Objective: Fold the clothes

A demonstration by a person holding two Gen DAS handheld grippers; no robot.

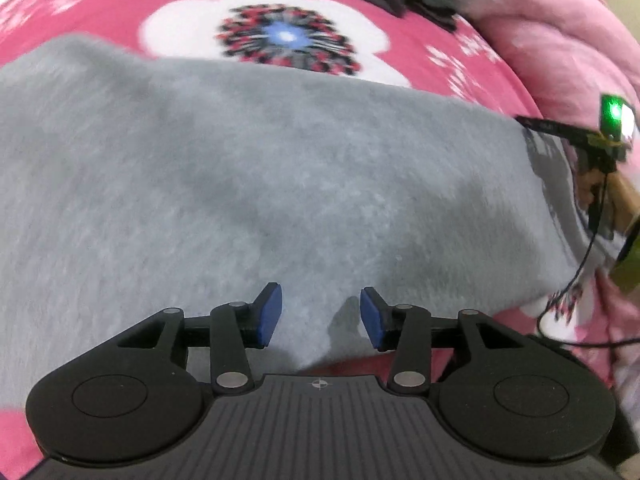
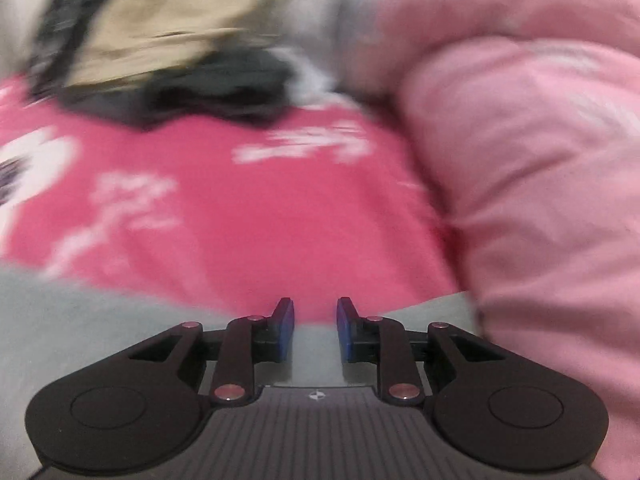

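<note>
A grey fleecy garment (image 1: pixel 260 160) lies spread flat on a pink flowered bedsheet (image 1: pixel 100 4) and fills most of the left wrist view. My left gripper (image 1: pixel 320 312) hovers open over the garment's near edge, with nothing between its blue pads. At that view's right edge, the right-hand tool's green light (image 1: pixel 614 114) glows above the garment's right side. The right wrist view is blurred. There my right gripper (image 2: pixel 316 320) stands open by a narrower gap over the grey garment's (image 2: pixel 80 312) far edge, and the pads grip nothing.
A puffy pale pink duvet (image 2: pixel 540 160) rises along the right. A pile of beige and black clothes (image 2: pixel 180 48) lies at the far end of the sheet (image 2: pixel 240 220). A thin black cable (image 1: pixel 580 272) trails from the right-hand tool.
</note>
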